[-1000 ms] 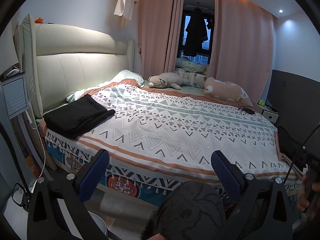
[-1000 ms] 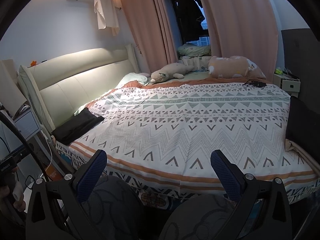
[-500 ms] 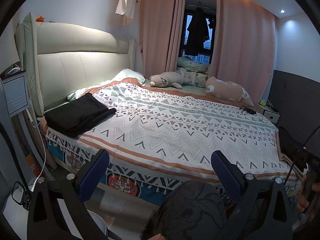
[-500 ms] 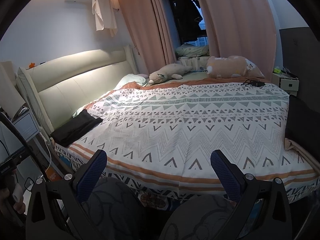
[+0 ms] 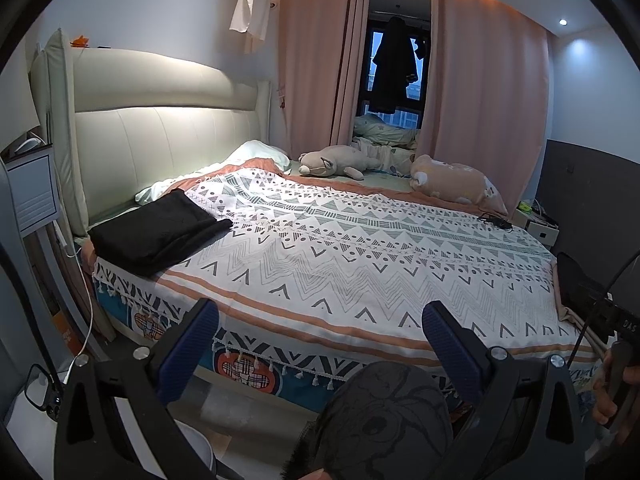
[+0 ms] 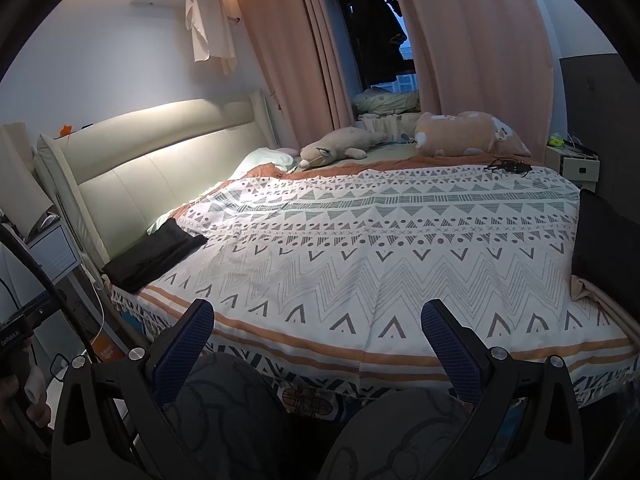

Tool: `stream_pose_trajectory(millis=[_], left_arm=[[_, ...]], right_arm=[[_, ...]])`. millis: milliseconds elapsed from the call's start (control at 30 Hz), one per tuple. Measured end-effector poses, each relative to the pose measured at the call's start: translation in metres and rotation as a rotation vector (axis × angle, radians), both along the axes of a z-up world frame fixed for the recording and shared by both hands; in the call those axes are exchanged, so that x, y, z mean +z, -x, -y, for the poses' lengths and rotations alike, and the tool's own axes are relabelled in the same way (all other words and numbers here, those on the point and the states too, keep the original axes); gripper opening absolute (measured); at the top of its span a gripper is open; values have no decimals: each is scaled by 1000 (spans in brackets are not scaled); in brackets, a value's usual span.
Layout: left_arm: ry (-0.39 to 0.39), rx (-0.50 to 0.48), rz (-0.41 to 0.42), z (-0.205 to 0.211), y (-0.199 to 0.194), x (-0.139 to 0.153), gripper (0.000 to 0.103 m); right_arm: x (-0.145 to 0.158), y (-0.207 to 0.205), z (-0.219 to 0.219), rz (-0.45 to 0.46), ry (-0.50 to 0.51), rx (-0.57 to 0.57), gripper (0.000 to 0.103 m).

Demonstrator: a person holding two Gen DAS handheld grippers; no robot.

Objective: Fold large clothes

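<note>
Black folded garment (image 5: 156, 236) is lying on the patterned bedspread (image 5: 360, 264) at the bed's near corner beside the headboard (image 5: 160, 140), while the left gripper (image 5: 318, 330) and right gripper (image 6: 318, 330) are hovering at the bed's edge, jaws spread wide, gripping nothing.

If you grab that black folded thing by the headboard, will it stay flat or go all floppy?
Probably floppy: the black folded garment lies in soft layers that sag over the blanket. Pinched at one edge, it would likely unfold and dangle. It looks thick, so perhaps a bit heavy, and unlikely to slide.
</note>
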State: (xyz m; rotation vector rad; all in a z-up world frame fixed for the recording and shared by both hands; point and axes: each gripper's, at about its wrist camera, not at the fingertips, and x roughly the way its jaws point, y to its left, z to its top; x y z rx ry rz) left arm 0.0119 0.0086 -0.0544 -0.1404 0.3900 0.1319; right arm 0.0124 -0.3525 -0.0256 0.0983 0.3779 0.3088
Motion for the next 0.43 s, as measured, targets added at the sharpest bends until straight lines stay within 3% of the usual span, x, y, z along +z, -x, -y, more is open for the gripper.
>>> stream_pose_trajectory(millis=[433], left_arm=[[13,6,9,-1,6,2,103]], right_arm=[[0,2,2,-9,3,-11,103]])
